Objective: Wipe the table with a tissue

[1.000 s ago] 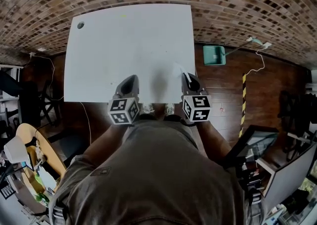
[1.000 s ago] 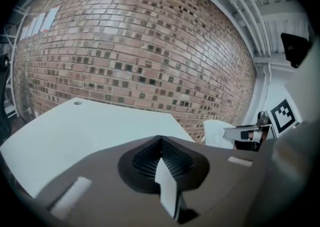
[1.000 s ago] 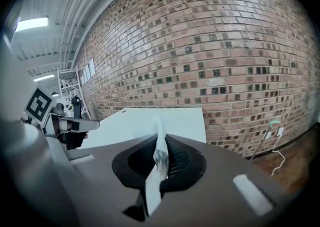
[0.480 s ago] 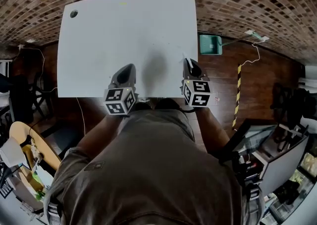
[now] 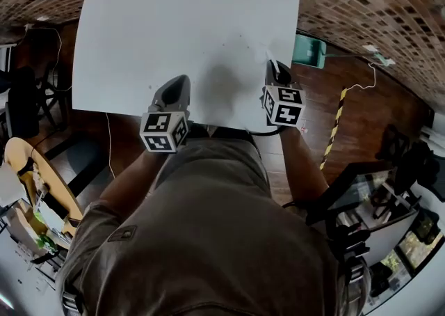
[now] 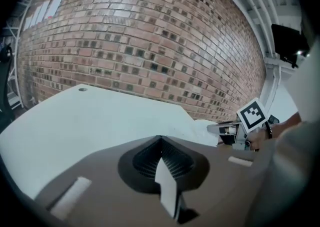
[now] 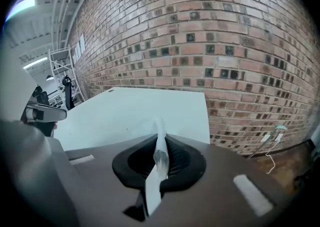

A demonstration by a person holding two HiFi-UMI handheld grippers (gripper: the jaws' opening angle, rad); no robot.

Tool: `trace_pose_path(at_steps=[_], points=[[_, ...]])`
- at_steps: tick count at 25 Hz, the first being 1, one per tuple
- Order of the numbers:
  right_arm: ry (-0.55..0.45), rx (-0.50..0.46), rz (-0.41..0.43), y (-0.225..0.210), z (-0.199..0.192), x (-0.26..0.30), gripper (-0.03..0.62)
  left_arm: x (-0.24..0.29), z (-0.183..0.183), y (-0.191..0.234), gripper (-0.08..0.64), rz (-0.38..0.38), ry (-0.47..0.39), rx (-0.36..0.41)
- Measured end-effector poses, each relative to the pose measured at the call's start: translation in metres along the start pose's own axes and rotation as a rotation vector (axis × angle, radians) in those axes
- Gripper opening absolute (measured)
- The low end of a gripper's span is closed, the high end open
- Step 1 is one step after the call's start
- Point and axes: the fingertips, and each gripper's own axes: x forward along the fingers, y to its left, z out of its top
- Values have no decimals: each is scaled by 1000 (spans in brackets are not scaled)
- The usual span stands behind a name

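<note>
Both have advanced over the table: right tool pinches the tissue, left tool closed, empty; wiping seems imminent.

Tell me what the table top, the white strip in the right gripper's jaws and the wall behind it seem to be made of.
Table: smooth matte white board, probably laminate; the surface is even and grainless.
Tissue, pinched in the right gripper: thin soft paper, creased and slightly translucent at its edge.
Wall: rough unglazed brick, with mortar lines showing.
</note>
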Motion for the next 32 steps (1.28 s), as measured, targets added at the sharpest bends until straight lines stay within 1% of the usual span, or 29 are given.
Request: trace_pose_path(at_steps=[6,10,17,32], points=[[25,-73,-26,-9,5,31,23,4,-8,12,2,28,22,-14],[68,-126,-38,-12,2,49,23,9,-9,18,2,48,39,-20],[117,-267,-61,-6,-3,67,23,14,-7,26,2,59,48,-13],[169,-349,4,21,-17,76,23,13,-7,32,2,74,39,-29]])
